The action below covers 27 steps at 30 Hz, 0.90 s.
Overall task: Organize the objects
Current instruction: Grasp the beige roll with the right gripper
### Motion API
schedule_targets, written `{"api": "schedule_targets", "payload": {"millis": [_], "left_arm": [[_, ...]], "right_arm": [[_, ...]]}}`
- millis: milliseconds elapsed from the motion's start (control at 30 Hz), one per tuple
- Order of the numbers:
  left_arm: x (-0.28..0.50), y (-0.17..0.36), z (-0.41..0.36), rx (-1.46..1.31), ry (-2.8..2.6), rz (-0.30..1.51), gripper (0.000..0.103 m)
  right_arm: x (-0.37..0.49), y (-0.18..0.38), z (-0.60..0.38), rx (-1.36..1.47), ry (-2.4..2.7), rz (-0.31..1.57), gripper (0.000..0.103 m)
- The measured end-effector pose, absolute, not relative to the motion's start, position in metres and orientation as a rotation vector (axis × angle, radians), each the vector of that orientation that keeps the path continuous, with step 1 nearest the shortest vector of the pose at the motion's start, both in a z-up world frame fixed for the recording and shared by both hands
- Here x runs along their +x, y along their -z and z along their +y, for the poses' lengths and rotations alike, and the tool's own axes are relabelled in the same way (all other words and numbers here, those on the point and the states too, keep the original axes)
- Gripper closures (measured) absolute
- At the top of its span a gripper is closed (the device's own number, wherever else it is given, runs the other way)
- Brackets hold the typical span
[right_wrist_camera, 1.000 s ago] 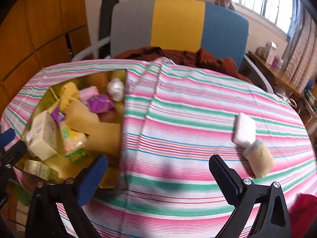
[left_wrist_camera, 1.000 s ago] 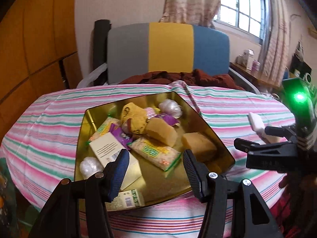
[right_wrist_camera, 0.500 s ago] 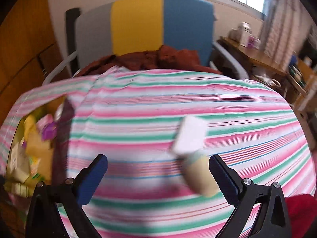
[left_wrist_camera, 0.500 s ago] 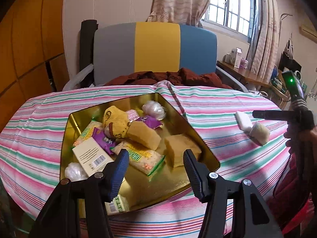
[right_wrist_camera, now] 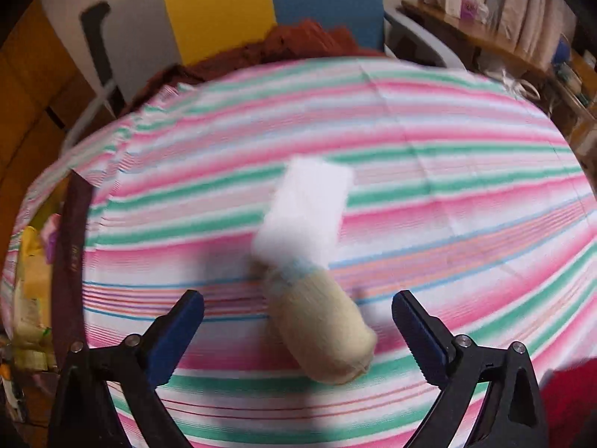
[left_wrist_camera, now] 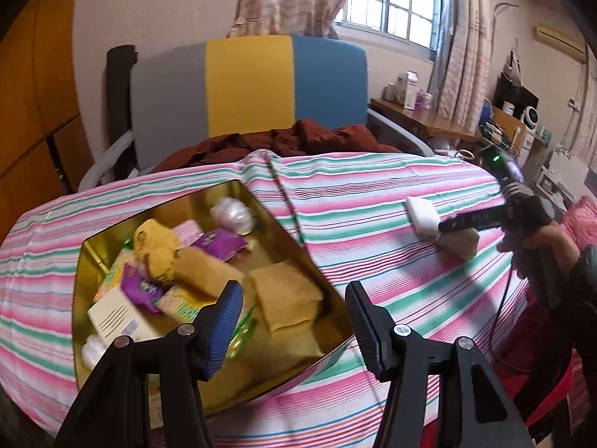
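- Right gripper (right_wrist_camera: 297,330): fingers spread wide, nothing between the pads. A beige roll (right_wrist_camera: 321,330) lies on the striped desk (right_wrist_camera: 466,194) in the gap between the fingers, nearer the left finger, not touching either. The wide spread suits straddling the roll before closing.
- A white block (right_wrist_camera: 304,207) lies just beyond the roll, touching its far end. View blurred; finer detail cannot be told.
- Left gripper (left_wrist_camera: 293,317): fingers spread, empty, hanging over the near corner of the gold tin (left_wrist_camera: 294,239). The tin's near rim runs between the fingers.
- Tin contents: packets, a yellow lump, two tan slabs, a white carton, piled loosely beyond and left of the left gripper's fingers. Judged to be the collecting place for loose items.
- Roll and block are well apart from the tin, to its right; both are outstanding.
- Step in hand, judged: seizing the roll for transfer to the tin.
- Risk, judged: the abutting block may be nudged on closing.
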<state>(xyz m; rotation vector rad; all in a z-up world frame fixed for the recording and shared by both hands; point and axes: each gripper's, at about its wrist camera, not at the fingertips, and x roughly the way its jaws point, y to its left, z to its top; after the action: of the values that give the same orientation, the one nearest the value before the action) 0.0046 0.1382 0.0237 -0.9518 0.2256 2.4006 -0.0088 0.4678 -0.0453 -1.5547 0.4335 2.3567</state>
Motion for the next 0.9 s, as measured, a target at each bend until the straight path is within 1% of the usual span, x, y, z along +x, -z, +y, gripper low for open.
{"api": "schedule_targets", "payload": {"millis": [33,67,100,167,300,467,733,900], "left_arm": [[0.003,-0.024,0.143,-0.952,-2.391,0.224,0.045],[0.003,-0.024,0.148,-0.954,-2.374,0.221,0.045],[0.003,-0.023,0.153,-0.954,-2.36,0.22,0.045],[0.004,-0.022,0.162,-0.953,-2.341,0.232,0.045],[0.004,-0.022,0.182,-0.952,-2.287,0.256,0.045],[0.001,-0.027,0.219,-0.93,-2.214,0.295,0.045],[-0.032,-0.013,0.29,-1.112,-2.053,0.194,0.045],[-0.051,0.007,0.347,-1.2,-2.012,0.217,0.046]], "right_arm": [[-0.007,0.05,0.472,-1.568,-2.321,0.452,0.027],[-0.005,0.052,0.476,-1.571,-2.301,0.477,0.047],[-0.002,0.051,0.479,-1.56,-2.303,0.506,0.048],[0.003,0.046,0.481,-1.518,-2.313,0.503,0.05],[0.019,0.035,0.499,-1.391,-2.223,0.515,0.05],[0.04,0.029,0.529,-1.271,-2.136,0.662,0.05],[0.064,0.004,0.542,-1.023,-2.181,0.806,0.05],[0.078,-0.001,0.556,-0.913,-2.186,0.926,0.05]]}}
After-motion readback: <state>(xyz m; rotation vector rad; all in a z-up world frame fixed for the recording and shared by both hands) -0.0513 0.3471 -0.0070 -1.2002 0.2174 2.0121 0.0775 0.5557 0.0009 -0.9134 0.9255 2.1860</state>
